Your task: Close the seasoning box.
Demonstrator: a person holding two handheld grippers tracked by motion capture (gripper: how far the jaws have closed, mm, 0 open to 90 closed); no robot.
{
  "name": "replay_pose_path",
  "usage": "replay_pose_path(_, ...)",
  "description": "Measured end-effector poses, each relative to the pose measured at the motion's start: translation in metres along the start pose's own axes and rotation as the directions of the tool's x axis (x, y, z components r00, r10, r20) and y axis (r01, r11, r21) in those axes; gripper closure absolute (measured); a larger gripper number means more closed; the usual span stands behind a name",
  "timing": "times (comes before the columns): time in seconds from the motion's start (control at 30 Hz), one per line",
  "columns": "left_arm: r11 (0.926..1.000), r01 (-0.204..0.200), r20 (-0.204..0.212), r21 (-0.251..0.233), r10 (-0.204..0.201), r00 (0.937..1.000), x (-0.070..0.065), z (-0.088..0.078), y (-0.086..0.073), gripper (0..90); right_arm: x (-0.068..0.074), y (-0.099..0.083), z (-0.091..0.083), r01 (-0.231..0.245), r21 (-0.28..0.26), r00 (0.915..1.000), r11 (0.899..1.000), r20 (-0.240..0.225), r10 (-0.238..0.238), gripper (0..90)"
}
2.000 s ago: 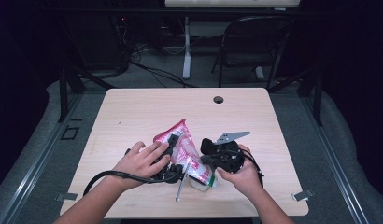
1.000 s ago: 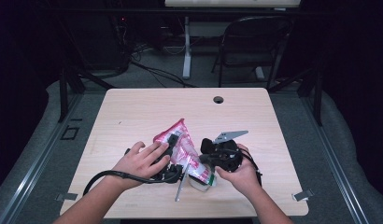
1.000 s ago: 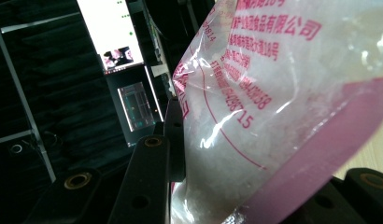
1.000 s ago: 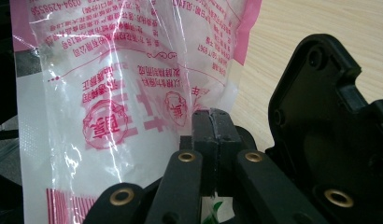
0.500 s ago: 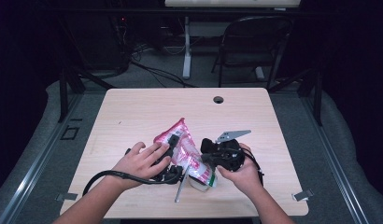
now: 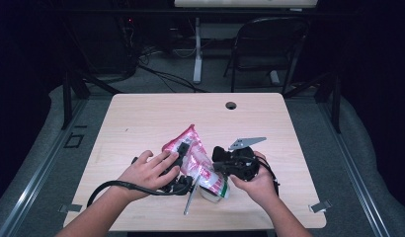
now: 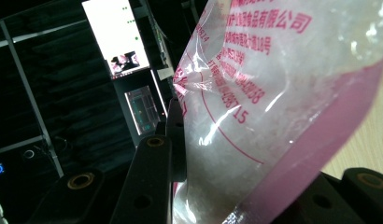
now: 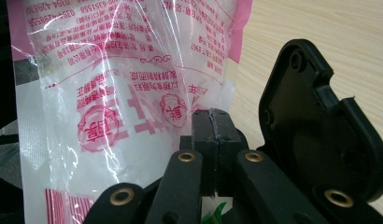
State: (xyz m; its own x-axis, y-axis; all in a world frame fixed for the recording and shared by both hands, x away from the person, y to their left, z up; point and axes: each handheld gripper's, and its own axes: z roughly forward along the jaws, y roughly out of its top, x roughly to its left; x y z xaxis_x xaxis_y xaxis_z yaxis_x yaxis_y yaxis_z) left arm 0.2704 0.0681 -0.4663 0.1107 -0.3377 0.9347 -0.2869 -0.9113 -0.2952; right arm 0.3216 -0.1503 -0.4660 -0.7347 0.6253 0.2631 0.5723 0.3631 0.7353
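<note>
Two hand-held grippers were brought together on one pink-and-clear plastic bag (image 6: 193, 158) near the front middle of the table (image 6: 141, 118). The bag was held up off the table between them, tilted, its pink top edge pointing toward the far left.

The left gripper (image 7: 236, 186) was closed partway on the bag, whose pink edge and clear body were pinched between its fingers (image 7: 150, 182). The right gripper (image 8: 211, 126) was seen with its fingers (image 8: 202, 140) pressed fully together at the bag's lower edge; whether film was caught between them could not be told.

The bag appeared to be gripped on both sides but not yet visibly opened, so the pulling or tearing was judged to be left.

From the high view, both hands and a grey strip (image 6: 189, 198) hanging below the bag were shown. In the left gripper view, white grains inside the bag and a lit screen (image 7: 116, 39) in the dark room were revealed. In the right gripper view, red printed seals on the bag were shown.
</note>
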Motion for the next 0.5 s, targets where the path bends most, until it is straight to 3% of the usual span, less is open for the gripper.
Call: replay_pose_path(0.5, 1.0000, -0.005, -0.005, -0.001, 0.005, 1.0000, 0.0021, -0.0008, -0.0002, 74.1, 0.0013, 0.0013, -0.0021, 0.005, -0.003, 1.0000, 1.000, 0.005, -0.005, 90.0)
